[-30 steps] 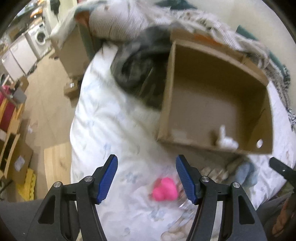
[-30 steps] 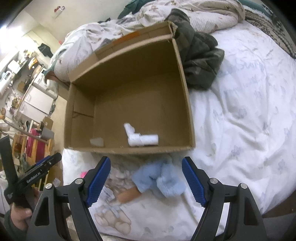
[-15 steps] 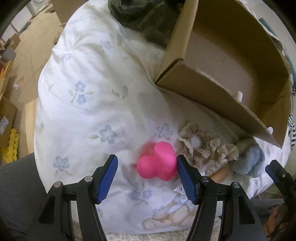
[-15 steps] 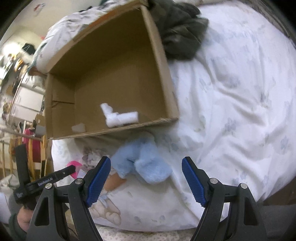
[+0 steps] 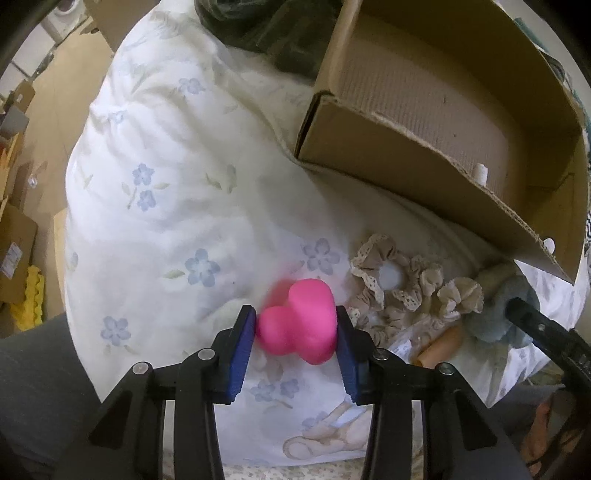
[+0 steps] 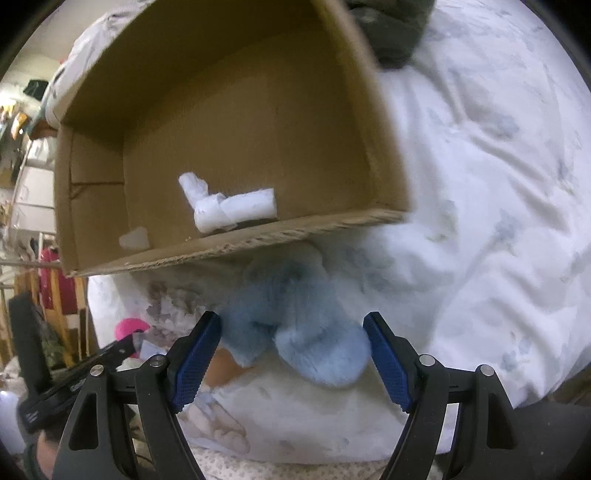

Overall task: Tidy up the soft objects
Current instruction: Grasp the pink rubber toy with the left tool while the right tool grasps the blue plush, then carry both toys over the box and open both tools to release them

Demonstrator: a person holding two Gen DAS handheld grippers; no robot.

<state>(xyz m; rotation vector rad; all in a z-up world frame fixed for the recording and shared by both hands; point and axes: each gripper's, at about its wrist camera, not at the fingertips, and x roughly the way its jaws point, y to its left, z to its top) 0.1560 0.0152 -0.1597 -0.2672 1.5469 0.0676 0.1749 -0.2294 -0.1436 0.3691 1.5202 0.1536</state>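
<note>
My left gripper [image 5: 295, 332] is shut on a pink squishy toy [image 5: 299, 321] lying on the white floral duvet [image 5: 166, 184]. Beige lace scrunchies [image 5: 402, 288] lie just right of it. My right gripper [image 6: 293, 345] is open, its fingers on either side of a fluffy light-blue soft item [image 6: 295, 325], which also shows in the left wrist view [image 5: 506, 310]. An open cardboard box [image 6: 388, 155] stands just beyond, holding a rolled white cloth [image 6: 232, 208] and a small white piece [image 6: 135, 238]. The pink toy shows at the left of the right wrist view [image 6: 127, 326].
A dark grey-green garment [image 5: 269, 33] lies on the bed behind the box, also in the right wrist view [image 6: 395, 29]. A tan object [image 5: 439, 347] lies by the blue item. The bed edge and wooden floor with boxes [image 5: 22, 236] are to the left.
My left gripper moved down and closed on the pink toy. My right gripper moved down and forward so its open fingers now flank the blue fluffy item.
</note>
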